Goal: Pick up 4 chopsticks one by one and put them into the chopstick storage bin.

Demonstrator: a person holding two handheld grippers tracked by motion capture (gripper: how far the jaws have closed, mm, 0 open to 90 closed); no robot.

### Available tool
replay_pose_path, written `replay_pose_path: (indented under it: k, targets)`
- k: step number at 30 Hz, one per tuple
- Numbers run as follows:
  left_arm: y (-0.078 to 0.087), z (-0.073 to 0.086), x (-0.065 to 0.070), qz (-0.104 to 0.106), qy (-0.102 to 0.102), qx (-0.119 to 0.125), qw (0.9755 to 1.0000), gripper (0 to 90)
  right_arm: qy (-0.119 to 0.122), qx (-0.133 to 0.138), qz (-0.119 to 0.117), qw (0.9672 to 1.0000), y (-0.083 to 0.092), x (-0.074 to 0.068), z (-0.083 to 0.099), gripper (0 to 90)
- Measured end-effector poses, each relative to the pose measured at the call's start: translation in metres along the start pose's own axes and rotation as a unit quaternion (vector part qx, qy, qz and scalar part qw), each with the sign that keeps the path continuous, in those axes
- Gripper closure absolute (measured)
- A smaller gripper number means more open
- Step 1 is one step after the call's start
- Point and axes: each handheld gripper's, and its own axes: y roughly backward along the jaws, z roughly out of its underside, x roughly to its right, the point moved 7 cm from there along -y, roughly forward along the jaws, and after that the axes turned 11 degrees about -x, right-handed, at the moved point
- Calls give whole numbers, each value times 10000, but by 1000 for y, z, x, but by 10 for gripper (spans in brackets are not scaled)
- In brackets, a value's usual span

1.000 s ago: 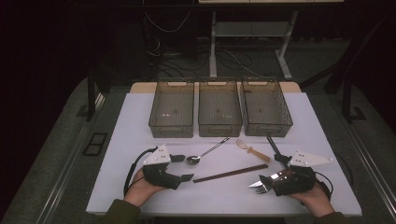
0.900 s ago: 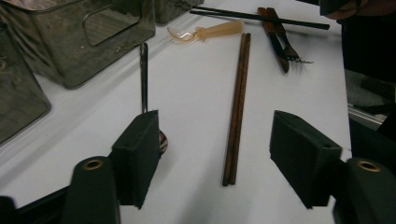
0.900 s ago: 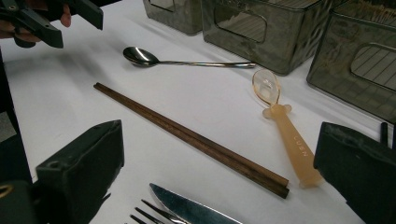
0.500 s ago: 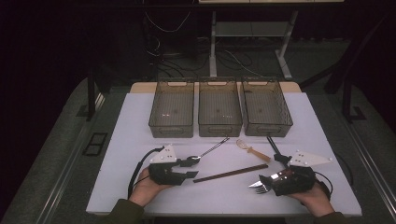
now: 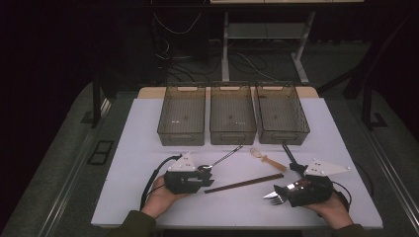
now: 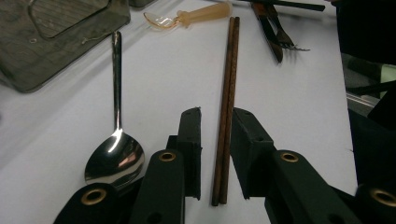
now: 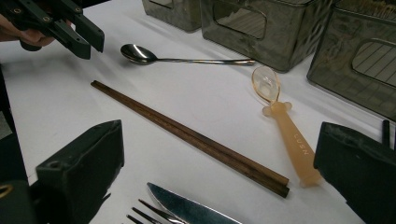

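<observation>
The left gripper [image 6: 215,140] has just been closing its jaws around the near end of the chopsticks [image 6: 227,93], which lie flat on the white worktop [image 5: 148,128] between the jaws, but the jaws do not seem to squeeze them yet. The two thin sticks could slip apart, or one could stay behind, because the grip is right at their tip. The right gripper [image 7: 219,172] rests wide open and holds nothing.
</observation>
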Motion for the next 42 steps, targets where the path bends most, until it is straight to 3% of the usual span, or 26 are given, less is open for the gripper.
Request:
replay_pose_path:
  k: [8,20,32,42]
  targets:
    - [-9,-11,0,122,-47,-25,9999,765,4,-8,-4,10000,0,0,0,21]
    - [-28,-20,2,251,-182,-250,9992,789,-17,-43,-3,10000,-2,0,1,21]
    - [-38,-15,6,228,-274,-539,9979,849,-17,-32,10,10000,-1,1,1,20]
    - [-47,-10,6,200,-210,-714,9970,849,-14,-41,2,10000,-1,1,1,21]
